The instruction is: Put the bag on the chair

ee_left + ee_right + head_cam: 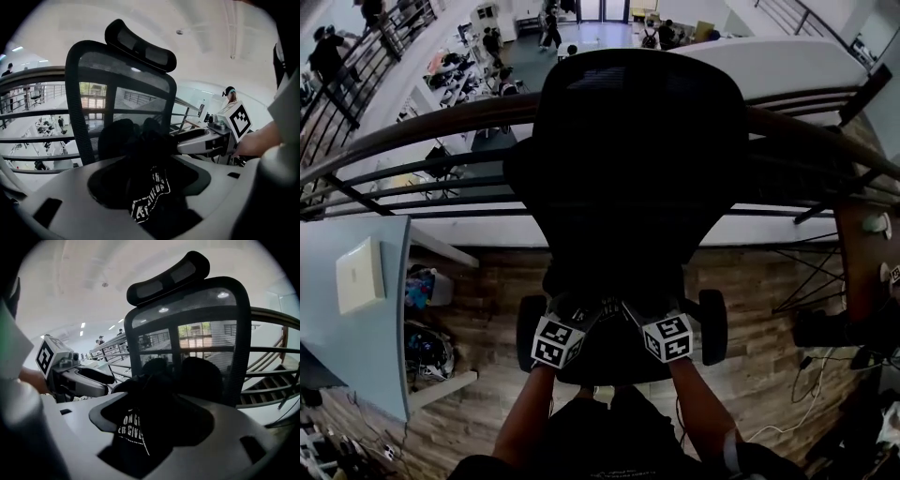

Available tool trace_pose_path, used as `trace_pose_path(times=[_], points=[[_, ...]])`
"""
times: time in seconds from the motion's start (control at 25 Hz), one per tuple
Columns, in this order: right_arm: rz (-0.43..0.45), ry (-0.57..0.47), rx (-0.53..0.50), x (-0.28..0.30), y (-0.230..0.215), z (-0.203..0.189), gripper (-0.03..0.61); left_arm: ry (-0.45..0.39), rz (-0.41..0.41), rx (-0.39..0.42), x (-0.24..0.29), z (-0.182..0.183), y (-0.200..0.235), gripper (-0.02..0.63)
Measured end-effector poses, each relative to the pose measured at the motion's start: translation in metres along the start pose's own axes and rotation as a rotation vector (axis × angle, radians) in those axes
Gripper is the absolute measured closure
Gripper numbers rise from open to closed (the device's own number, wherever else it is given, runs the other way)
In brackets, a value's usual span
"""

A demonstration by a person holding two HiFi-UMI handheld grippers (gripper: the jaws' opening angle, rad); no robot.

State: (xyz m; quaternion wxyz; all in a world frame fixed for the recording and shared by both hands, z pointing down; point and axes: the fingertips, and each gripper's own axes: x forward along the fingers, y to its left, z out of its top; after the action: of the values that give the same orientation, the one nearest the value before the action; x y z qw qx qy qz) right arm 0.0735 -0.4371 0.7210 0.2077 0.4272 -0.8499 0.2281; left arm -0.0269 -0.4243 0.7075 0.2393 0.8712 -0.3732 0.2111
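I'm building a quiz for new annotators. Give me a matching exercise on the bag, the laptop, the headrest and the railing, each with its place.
1 bag
2 laptop
3 headrest
4 railing

A atop the mesh back
B behind the chair
C on the blue table
D on the chair, in front of its back

Pairs: 1-D, 2-C, 3-A, 4-B
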Motion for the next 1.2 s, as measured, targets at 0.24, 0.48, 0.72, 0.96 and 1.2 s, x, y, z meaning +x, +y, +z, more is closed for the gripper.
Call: trace_pose_path(times=[0.24, 0.48, 0.72, 0.96, 1.2], points=[[0.012, -0.129, -0.073, -0.035, 0.030, 0.060, 0.298, -0.075, 0.011, 0.050, -0.034, 0.040, -0.011, 0.342], [0.050, -0.212, -0.189, -0.046, 0.069, 0.108, 0.298, -0.153, 0.010, 0.110, -0.065, 0.069, -0.033, 0.366], [0.024, -0.316, -0.209, -0.061, 0.088, 0.142, 0.444, -0.322, 0.142, 0.246, -0.105, 0.111, -0.022, 0.552], [0.016, -0.366, -0.287, -0.080, 0.094, 0.164, 0.560, -0.386, 0.087, 0.183, -0.114, 0.127, -0.029, 0.601], [0.045, -0.403, -0.360, -0.084, 0.111, 0.172, 0.560, -0.392, 0.001, 0.163, -0.122, 0.134, -0.041, 0.601]])
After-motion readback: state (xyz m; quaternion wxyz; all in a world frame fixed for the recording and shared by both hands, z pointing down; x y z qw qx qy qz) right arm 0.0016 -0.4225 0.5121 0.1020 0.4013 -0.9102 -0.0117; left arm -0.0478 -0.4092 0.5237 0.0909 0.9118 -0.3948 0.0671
